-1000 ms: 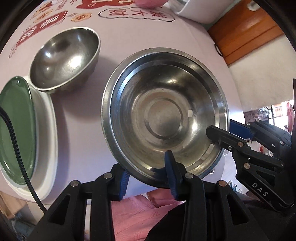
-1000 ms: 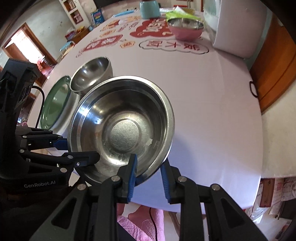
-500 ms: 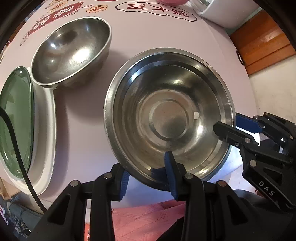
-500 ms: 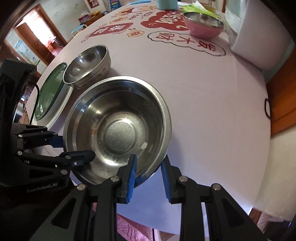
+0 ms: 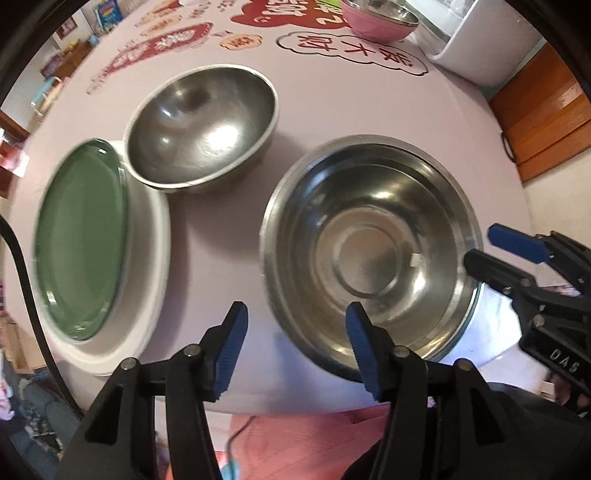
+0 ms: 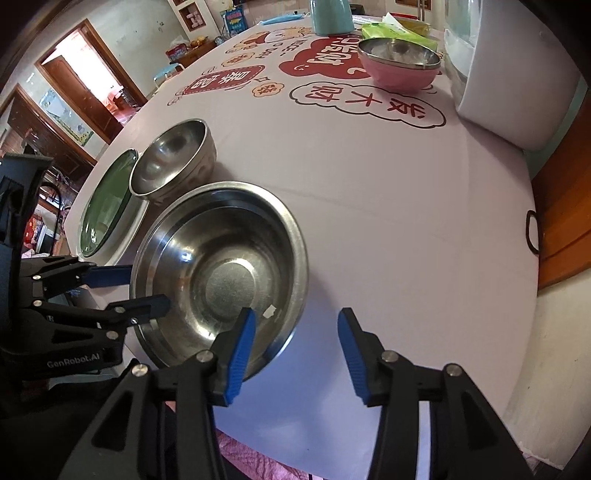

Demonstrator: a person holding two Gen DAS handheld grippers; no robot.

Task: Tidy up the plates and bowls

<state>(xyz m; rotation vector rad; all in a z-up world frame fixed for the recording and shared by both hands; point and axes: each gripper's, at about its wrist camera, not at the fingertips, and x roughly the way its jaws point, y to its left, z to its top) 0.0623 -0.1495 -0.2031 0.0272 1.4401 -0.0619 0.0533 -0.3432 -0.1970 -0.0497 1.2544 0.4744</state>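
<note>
A large steel bowl (image 5: 369, 251) (image 6: 221, 277) rests on the pale tablecloth near the front edge. My left gripper (image 5: 299, 343) (image 6: 136, 290) straddles its near-left rim, one finger inside and one outside. Its jaws are opening and the pads stand clear of the metal. My right gripper (image 6: 295, 347) (image 5: 491, 251) straddles the rim on the other side; its jaws are also opening and do not press on it. A smaller steel bowl (image 5: 201, 125) (image 6: 170, 162) sits behind on the left. A green plate (image 5: 81, 240) (image 6: 107, 206) lies on a white plate (image 5: 147, 277) (image 6: 129, 236).
At the far end of the table are a pink bowl (image 6: 399, 66) with a steel liner, a teal cup (image 6: 330, 14) and a white appliance (image 6: 517, 74). The table's edge runs just below both grippers, with pink cloth underneath. A black cable (image 5: 22, 266) hangs at the left.
Both grippers were shut on the large bowl's rim; their jaws have now spread and let go. The left view has pulled back, showing more of the small bowl and plates.
</note>
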